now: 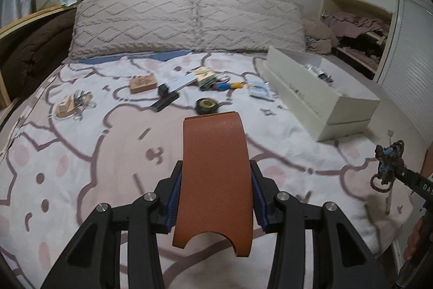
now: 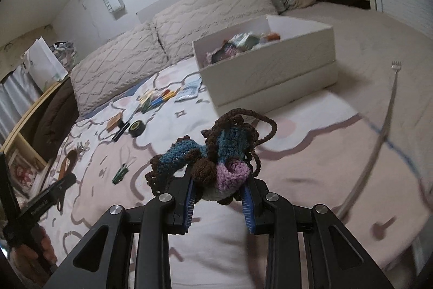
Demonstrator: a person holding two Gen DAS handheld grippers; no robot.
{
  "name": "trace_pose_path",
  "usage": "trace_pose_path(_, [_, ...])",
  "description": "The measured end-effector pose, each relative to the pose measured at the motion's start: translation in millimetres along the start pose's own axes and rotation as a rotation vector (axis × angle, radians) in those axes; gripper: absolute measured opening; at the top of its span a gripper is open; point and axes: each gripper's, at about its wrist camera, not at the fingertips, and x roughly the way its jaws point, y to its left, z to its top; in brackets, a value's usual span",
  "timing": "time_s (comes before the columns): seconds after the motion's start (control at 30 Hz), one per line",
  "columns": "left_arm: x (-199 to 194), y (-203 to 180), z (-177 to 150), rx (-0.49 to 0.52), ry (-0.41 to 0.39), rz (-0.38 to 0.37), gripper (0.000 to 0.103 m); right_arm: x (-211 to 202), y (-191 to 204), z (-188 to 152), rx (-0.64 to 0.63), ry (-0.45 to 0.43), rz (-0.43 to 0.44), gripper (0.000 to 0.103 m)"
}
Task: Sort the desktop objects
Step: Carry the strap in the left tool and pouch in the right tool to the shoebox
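We hold 2 items above the bed: left gripper clamps a curved orange leather strip; right gripper pinches a crocheted yarn bundle. Trailing loops may snag the white cardboard box.

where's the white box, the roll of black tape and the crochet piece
white box (image 1: pixel 305 96): left wrist view, on its long side wall
roll of black tape (image 1: pixel 207 105): left wrist view, on its top face
crochet piece (image 2: pixel 232 142): right wrist view, on its blue middle

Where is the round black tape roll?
In the left wrist view, the tape roll lies mid-bed on the bedspread, just beyond the orange piece, near the black bar.
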Motion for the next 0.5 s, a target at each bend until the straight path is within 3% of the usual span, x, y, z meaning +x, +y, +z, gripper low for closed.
trace_pose_path(0.5, [11.0,-77.9,46.8,0.048,-0.072,-0.116,0.044,-21.0,-47.9,40.0,-0.005,-0.086,-0.044,0.031])
